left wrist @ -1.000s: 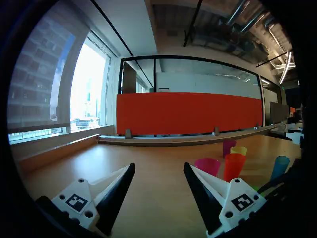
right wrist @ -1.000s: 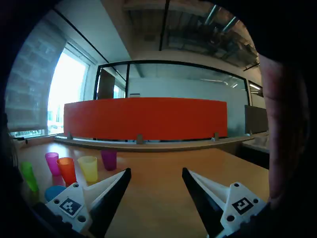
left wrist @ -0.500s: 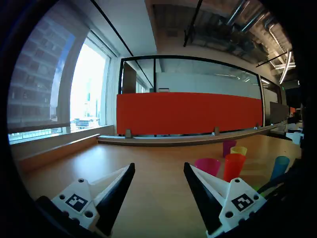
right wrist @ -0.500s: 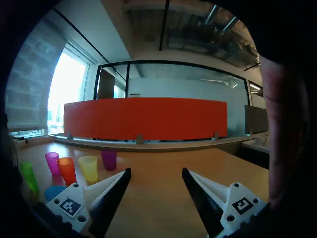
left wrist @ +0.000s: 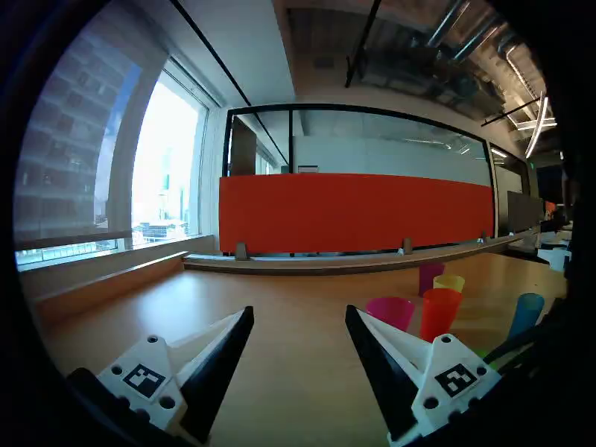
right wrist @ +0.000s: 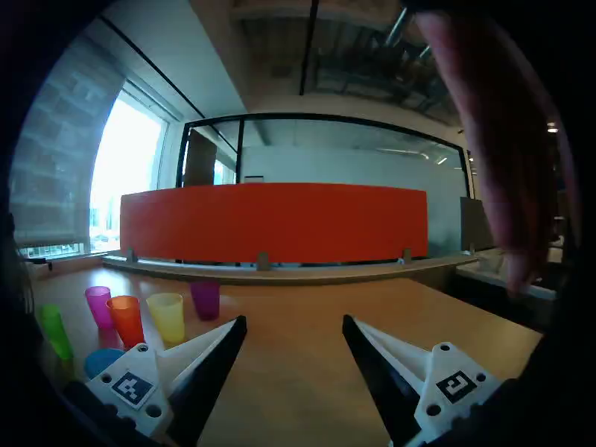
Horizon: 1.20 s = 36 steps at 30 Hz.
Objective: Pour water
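"Black jaws on the left gripper [left wrist: 298, 313] are standing spread, with bare bench [left wrist: 294, 380] showing between them."

"The right gripper [right wrist: 293, 322] is doing likewise: jaws gaping apart, gripping nothing, pointing along the wood toward the orange divider [right wrist: 276, 222]."

"Where are the cups sitting?"

"In the left gripper view they are clustering off its right finger. The pink cup [left wrist: 391, 309] is standing just beside the fingertip and the orange cup [left wrist: 439, 311] just beside that. The yellow cup [left wrist: 449, 282] and purple cup [left wrist: 430, 273] are standing behind, and the blue cup [left wrist: 527, 311] is sitting apart near the edge. In the right gripper view the group is standing off the left finger, with a green cup [right wrist: 54, 330] at the rim."

"Which one is holding water?"

"I cannot tell; the tinted walls are hiding any level."

"What is worrying you?"

"They are crowding each other, so I judge that a spread finger reaching for one is risking toppling its neighbour. They are looking light and slim, so an off-centre squeeze could be tipping a cup or popping it loose, spilling water before any pour. A blurred hand [right wrist: 506, 164] is also hanging close to the right lens, hiding that side."
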Motion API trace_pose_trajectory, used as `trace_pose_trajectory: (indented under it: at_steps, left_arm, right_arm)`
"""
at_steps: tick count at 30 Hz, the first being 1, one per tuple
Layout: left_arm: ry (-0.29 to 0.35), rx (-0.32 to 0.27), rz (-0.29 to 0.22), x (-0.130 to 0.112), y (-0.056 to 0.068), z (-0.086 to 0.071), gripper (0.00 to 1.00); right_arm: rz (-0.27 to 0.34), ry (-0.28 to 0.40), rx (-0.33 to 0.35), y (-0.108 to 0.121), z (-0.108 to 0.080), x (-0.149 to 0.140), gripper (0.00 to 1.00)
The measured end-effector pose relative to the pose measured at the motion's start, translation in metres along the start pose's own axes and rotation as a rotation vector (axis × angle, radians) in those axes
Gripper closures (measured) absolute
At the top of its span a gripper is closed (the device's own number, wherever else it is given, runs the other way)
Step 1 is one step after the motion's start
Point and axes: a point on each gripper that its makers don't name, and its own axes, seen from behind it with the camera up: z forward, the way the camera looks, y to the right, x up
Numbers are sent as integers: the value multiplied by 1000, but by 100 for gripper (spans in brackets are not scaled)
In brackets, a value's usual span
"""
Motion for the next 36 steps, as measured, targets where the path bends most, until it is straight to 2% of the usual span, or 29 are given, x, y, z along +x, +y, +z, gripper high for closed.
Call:
trace_pose_trajectory:
  at_steps: [36]
  left_arm:
    - [0,0,0,0,-1,1,9]
  right_arm:
    - [1,-1,0,-2,4,8,0]
